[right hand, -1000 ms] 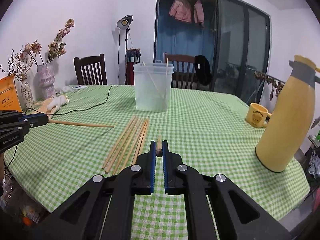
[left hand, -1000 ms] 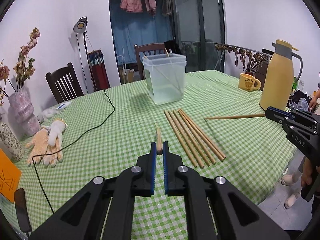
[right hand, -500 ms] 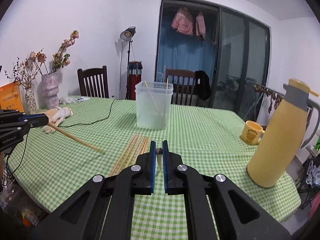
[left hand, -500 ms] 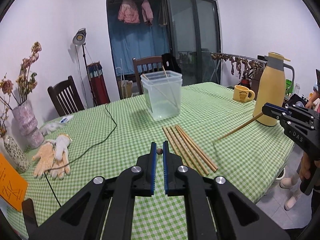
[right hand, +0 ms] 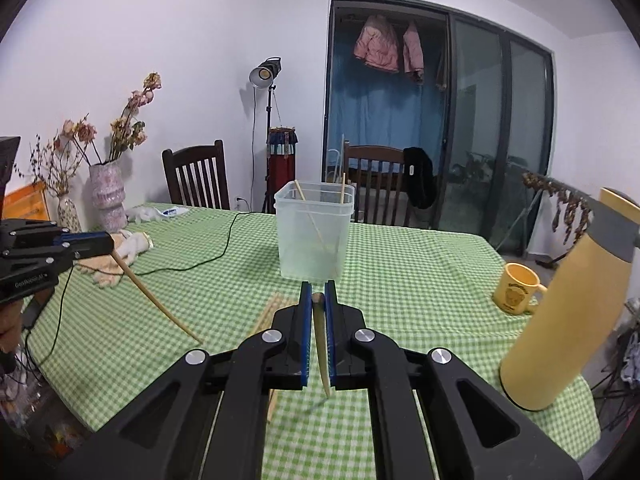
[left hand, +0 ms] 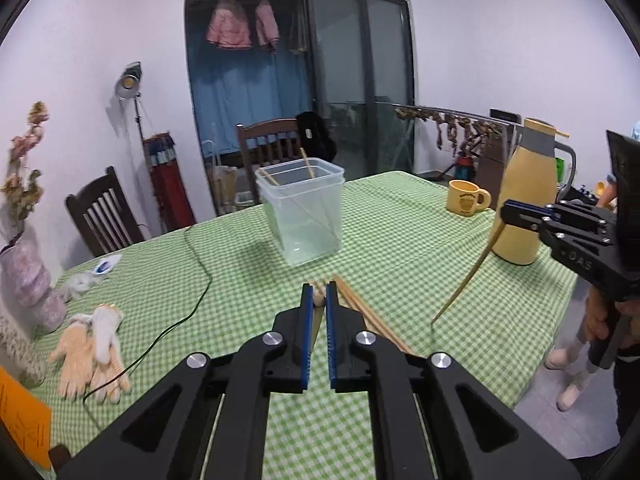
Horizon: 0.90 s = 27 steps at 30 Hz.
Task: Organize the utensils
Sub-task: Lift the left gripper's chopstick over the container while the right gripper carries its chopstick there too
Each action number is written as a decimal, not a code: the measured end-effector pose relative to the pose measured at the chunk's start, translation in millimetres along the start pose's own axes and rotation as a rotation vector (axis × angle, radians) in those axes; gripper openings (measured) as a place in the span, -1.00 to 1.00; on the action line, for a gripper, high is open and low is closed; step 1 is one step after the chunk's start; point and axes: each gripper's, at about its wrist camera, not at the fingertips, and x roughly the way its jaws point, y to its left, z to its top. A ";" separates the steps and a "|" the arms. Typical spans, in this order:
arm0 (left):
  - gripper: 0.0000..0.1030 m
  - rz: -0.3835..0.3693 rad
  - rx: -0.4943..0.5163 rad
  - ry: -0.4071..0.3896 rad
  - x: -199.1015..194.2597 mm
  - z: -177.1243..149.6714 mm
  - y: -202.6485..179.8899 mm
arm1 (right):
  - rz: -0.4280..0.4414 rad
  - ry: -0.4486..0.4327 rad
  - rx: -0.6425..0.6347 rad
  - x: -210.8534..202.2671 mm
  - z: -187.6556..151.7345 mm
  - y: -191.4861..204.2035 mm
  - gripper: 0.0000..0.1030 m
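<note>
My left gripper (left hand: 319, 300) is shut on a wooden chopstick (left hand: 319, 301), held above the green checked table. In the right wrist view that chopstick (right hand: 156, 304) slants down from the left gripper (right hand: 108, 244). My right gripper (right hand: 319, 300) is shut on another chopstick (right hand: 321, 344), which hangs from the right gripper (left hand: 505, 211) in the left wrist view as a chopstick (left hand: 466, 282). Ahead stands a clear plastic container (left hand: 304, 220) (right hand: 314, 240) with two chopsticks leaning inside. Several loose chopsticks (left hand: 374, 322) (right hand: 267, 312) lie on the cloth below the grippers.
A yellow thermos (left hand: 524, 204) (right hand: 560, 320) and a yellow mug (left hand: 464, 198) (right hand: 516, 288) stand at the right. Gloves (left hand: 88, 348), a black cable (left hand: 192, 304) and vases (right hand: 106, 196) occupy the left. Chairs (right hand: 196, 180) line the far side.
Both grippers have risen above the table, each keeping its chopstick. The held sticks, level a second ago, now slant downward. The container looks closer.
</note>
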 end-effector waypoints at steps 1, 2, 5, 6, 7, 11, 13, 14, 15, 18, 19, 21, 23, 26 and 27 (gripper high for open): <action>-0.93 -0.005 0.001 0.005 3.4 4.3 1.9 | 0.010 0.012 0.007 5.5 5.0 -2.5 -0.87; -0.93 -0.006 0.001 0.009 7.9 9.7 4.7 | 0.019 0.021 0.012 10.9 9.4 -4.8 -0.87; -0.93 -0.036 -0.030 0.019 21.7 23.2 17.8 | 0.031 0.048 0.020 25.9 20.6 -9.1 -0.87; -0.93 -0.045 -0.041 0.021 25.5 26.6 21.8 | 0.045 0.060 0.026 29.8 23.8 -11.1 -0.87; -0.93 -0.057 -0.054 0.027 31.8 32.1 28.1 | 0.062 0.083 0.037 36.6 29.3 -14.0 -0.87; -0.93 -0.104 -0.090 0.086 54.8 53.0 48.5 | 0.116 0.182 0.056 61.8 49.0 -23.9 -0.86; -0.93 -0.092 -0.098 0.123 67.6 63.4 59.3 | 0.140 0.239 0.067 75.3 59.1 -28.7 -0.86; -0.93 -0.080 -0.099 0.131 71.4 66.2 62.6 | 0.143 0.260 0.070 79.9 62.7 -31.0 -0.86; -0.93 -0.069 -0.097 0.142 76.2 68.9 65.6 | 0.147 0.281 0.071 84.3 65.6 -32.7 -0.86; -0.93 -0.066 -0.117 0.187 89.7 75.6 75.4 | 0.148 0.334 0.076 95.8 73.2 -37.5 -0.87; -0.93 -0.061 -0.121 0.202 94.4 78.6 78.5 | 0.147 0.351 0.077 99.4 75.4 -37.7 -0.87; -0.93 -0.050 -0.115 0.215 100.2 82.3 81.3 | 0.138 0.372 0.065 104.2 78.2 -35.4 -0.87; -0.92 -0.025 -0.102 0.218 105.7 84.3 81.1 | 0.131 0.377 0.052 106.0 79.5 -34.8 -0.87; -0.93 -0.031 -0.111 0.215 107.8 85.0 79.0 | 0.120 0.374 0.035 106.6 79.0 -31.6 -0.87; -0.93 -0.034 -0.105 0.216 108.4 85.7 77.0 | 0.124 0.375 0.035 106.8 79.0 -31.6 -0.87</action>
